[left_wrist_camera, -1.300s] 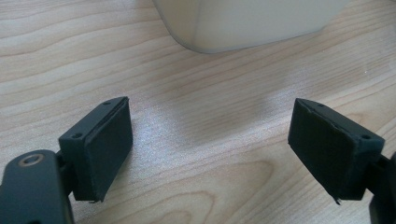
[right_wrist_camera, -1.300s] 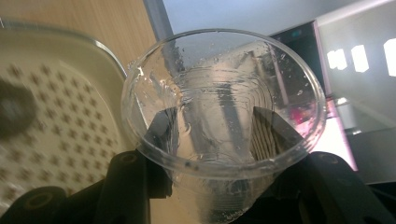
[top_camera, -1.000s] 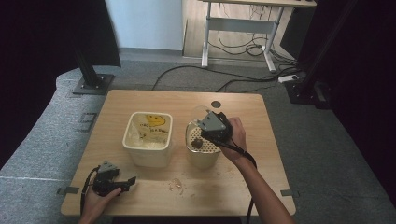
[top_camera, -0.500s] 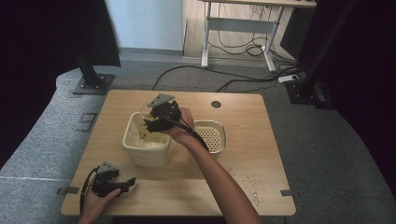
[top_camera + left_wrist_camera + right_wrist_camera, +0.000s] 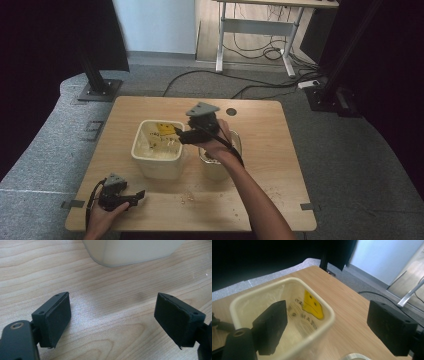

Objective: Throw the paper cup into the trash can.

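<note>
Landmark: the cream tub (image 5: 157, 150), square, standing upright left of centre on the tabletop (image 5: 280, 165), a yellow label on its inner far wall. Left hand-held gripper (image 5: 131, 196) lies low on the tabletop in front of the tub, toward the tub's left corner, jaws wide with bare wood between them; the tub's near wall (image 5: 130, 251) rises just beyond. Right hand-held gripper (image 5: 181, 136) hangs over the tub's right rim, jaws spread wide, having just been opening, nothing between them; one pad hangs over the tub's inside (image 5: 287, 307). Round strainer cup (image 5: 216, 167) stands just right of the tub, partly under the right hand (image 5: 216, 142). Crumbs (image 5: 190, 196) scattered in front of the tub.
</note>
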Motion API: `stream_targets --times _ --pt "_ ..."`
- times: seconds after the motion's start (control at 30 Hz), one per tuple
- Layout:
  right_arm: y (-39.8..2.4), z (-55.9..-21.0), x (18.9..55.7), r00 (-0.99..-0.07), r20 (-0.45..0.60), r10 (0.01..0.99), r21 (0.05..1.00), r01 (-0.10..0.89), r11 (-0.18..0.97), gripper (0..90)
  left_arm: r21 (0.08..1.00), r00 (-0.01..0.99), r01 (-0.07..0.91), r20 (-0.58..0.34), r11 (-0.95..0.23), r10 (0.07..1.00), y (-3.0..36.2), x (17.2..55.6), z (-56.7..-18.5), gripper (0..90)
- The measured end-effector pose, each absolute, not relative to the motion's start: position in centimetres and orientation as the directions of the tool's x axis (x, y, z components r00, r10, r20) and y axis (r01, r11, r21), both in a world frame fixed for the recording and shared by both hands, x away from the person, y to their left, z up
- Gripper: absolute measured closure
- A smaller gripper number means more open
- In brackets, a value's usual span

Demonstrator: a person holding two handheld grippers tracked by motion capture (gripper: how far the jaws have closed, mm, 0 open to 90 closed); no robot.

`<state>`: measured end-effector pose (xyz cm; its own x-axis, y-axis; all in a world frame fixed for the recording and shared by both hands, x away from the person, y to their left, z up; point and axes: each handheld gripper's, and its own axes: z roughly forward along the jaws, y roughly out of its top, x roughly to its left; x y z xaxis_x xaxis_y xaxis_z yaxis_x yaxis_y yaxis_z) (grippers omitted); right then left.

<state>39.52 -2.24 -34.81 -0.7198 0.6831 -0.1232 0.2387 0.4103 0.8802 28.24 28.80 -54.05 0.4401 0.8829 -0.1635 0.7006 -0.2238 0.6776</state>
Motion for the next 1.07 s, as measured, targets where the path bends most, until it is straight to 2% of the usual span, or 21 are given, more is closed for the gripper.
stream_targets --times 0.3,0.53,0.67,0.83,1.07 --pt "-11.8 -37.4 35.9 -0.663 -0.109 0.740 0.919 0.217 0.329 21.1 0.685 0.442 0.692 -0.152 -0.228 0.884 28.7 28.2 -54.2 13.9" --pt "-18.5 -41.6 32.0 -0.570 -0.069 0.819 0.948 0.218 0.232 22.7 0.689 0.441 0.687 -0.142 -0.232 0.886 28.6 28.2 -54.2 13.8" --pt "-21.1 -44.3 30.7 -0.531 -0.025 0.847 0.953 0.243 0.181 23.1 0.690 0.442 0.686 -0.143 -0.231 0.885 28.6 28.2 -54.3 13.9" --pt "-22.9 -47.8 30.1 -0.481 -0.021 0.876 0.937 0.297 0.186 23.2 0.694 0.443 0.681 -0.137 -0.233 0.886 28.5 28.2 -54.3 13.9" --pt "-23.7 -50.1 30.1 -0.443 0.001 0.896 0.932 0.326 0.160 23.3 0.697 0.442 0.678 -0.133 -0.234 0.887 28.4 28.3 -54.4 13.9"
